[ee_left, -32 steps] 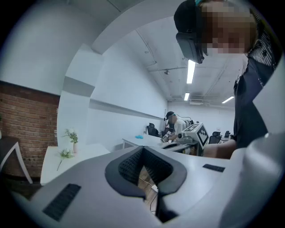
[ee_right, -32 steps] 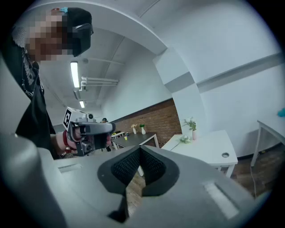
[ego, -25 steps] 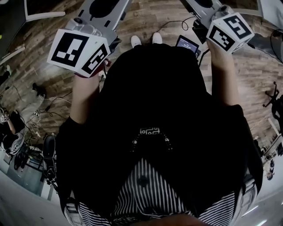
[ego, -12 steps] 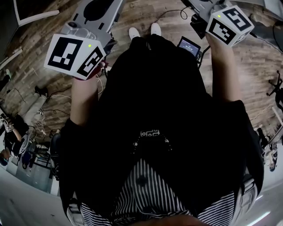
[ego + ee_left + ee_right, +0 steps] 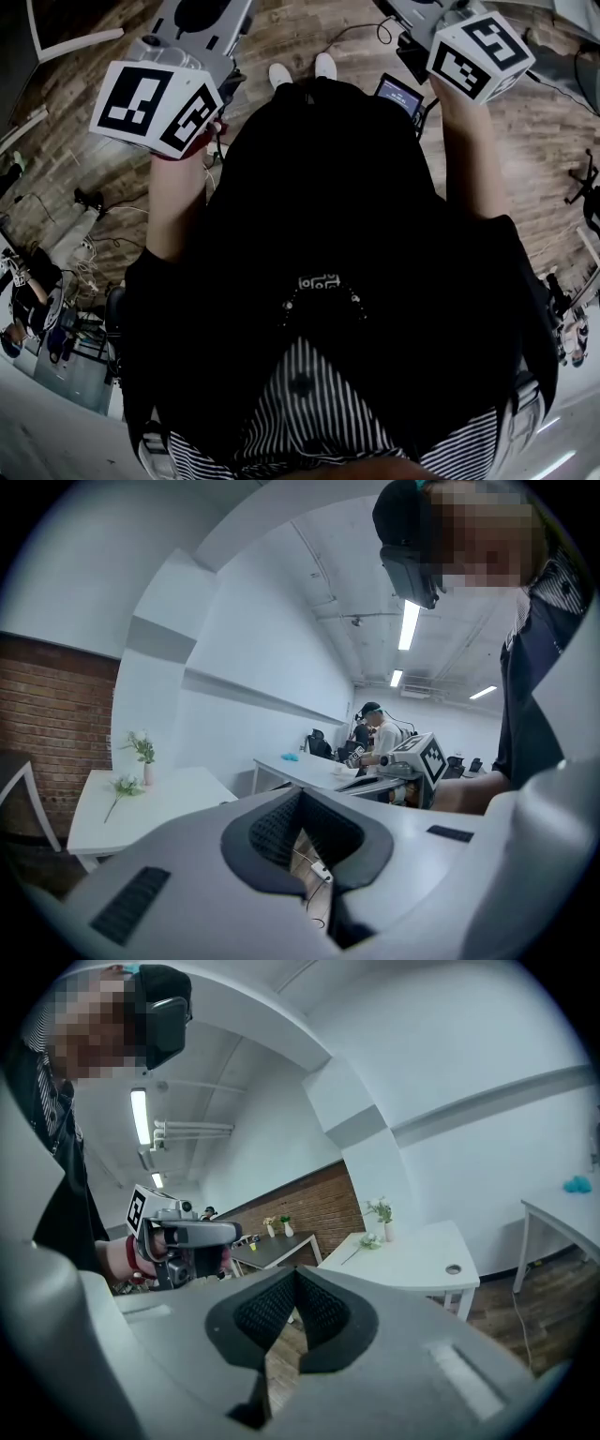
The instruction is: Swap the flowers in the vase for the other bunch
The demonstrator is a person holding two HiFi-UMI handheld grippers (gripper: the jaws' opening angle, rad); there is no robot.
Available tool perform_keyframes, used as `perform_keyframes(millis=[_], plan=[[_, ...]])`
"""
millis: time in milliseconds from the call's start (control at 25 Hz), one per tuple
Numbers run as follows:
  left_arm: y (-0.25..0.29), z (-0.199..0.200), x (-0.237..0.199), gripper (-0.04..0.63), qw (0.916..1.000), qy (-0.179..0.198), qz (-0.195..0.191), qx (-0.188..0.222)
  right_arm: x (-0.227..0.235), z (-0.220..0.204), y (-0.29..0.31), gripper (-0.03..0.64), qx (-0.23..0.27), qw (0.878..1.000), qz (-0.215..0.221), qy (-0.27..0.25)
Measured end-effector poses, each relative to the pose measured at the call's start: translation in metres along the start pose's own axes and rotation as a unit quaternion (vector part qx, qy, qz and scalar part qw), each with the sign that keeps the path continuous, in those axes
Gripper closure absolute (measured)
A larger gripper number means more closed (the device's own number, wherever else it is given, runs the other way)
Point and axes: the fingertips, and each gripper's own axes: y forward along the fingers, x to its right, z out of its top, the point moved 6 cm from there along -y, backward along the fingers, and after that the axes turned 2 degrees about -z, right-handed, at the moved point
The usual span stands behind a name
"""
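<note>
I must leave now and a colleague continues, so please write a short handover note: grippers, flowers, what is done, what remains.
Left gripper: shut, empty.
Right gripper: shut, empty.
The vase stands on the white table across the room with its flowers in it; the other bunch lies beside it on the table.
Done: nothing yet.
To do: go to the table, take the flowers out, put the other bunch in.

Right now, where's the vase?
In the left gripper view the vase stands far left on the white table, near the brick wall, the loose bunch lying just left of it.
</note>
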Motion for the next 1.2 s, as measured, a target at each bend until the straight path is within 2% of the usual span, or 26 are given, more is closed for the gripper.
perform_keyframes(millis=[600, 920, 1200], plan=[[0.046, 0.026, 0.011, 0.588, 0.9989, 0.012, 0.043, 0.014, 0.032, 0.034, -0.010, 0.612, 0.013, 0.998, 0.062, -0.029], [0.053, 0.032, -0.009, 0.588, 0.9971, -0.014, 0.057, 0.048, 0.036, 0.044, 0.015, 0.612, -0.002, 0.995, 0.096, -0.033], [0.050, 0.036, -0.043, 0.589, 0.9959, -0.036, 0.054, 0.064, 0.043, 0.054, 0.042, 0.612, -0.002, 0.995, 0.097, -0.030]])
